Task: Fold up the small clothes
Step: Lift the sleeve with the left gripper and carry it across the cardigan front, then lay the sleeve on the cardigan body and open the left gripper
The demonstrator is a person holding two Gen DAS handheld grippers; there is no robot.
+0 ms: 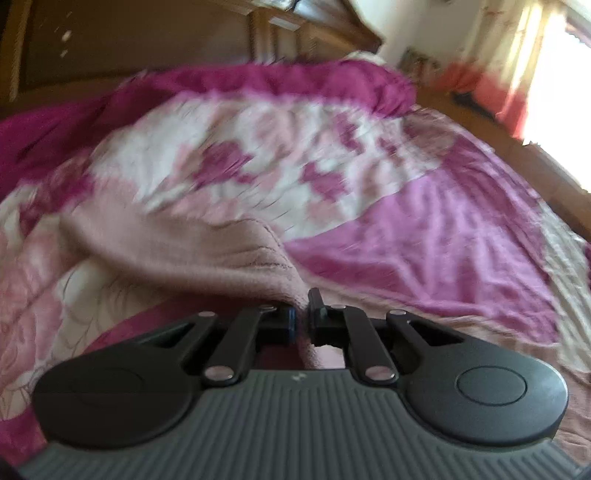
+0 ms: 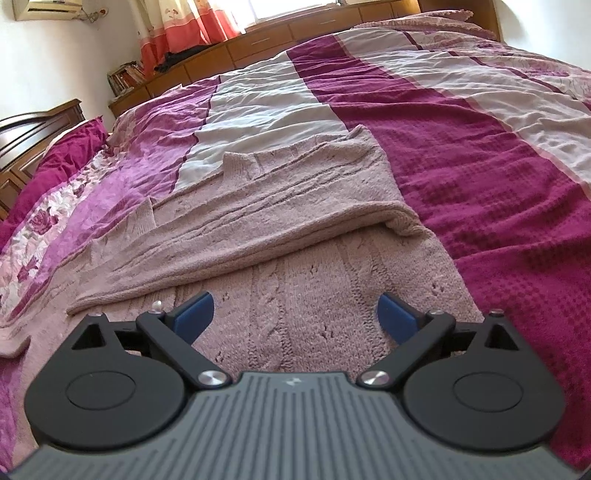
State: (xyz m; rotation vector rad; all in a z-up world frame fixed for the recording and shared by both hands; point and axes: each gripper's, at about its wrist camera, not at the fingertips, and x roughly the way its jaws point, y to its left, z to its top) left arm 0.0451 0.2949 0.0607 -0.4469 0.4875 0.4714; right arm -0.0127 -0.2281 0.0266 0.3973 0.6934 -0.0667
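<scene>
The dusty-pink knitted sweater (image 2: 280, 236) lies spread on a bed covered by a quilted bedspread (image 2: 498, 177) with magenta, lilac and white bands and floral panels. In the right wrist view, one part of the sweater is folded over the cable-knit body, forming a diagonal fold edge that runs from the lower left up to a rolled corner at the right.

Left gripper (image 1: 302, 314): the jaws are closed together on an edge of the pink sweater. The pinched fabric rises from the bedspread as a raised flap (image 1: 192, 254) that runs up and to the left of the fingertips. This view is motion-blurred, so the knit detail cannot be resolved.

Right gripper (image 2: 295, 314): the jaws stand wide apart, with the blue pads (image 2: 195, 310) on each side of the cable-knit panel. Nothing is held between them. The gripper hangs over the near part of the sweater; contact with the fabric cannot be determined.

Orange-patterned curtains (image 2: 184, 29) hang at a bright window beyond the bed.
</scene>
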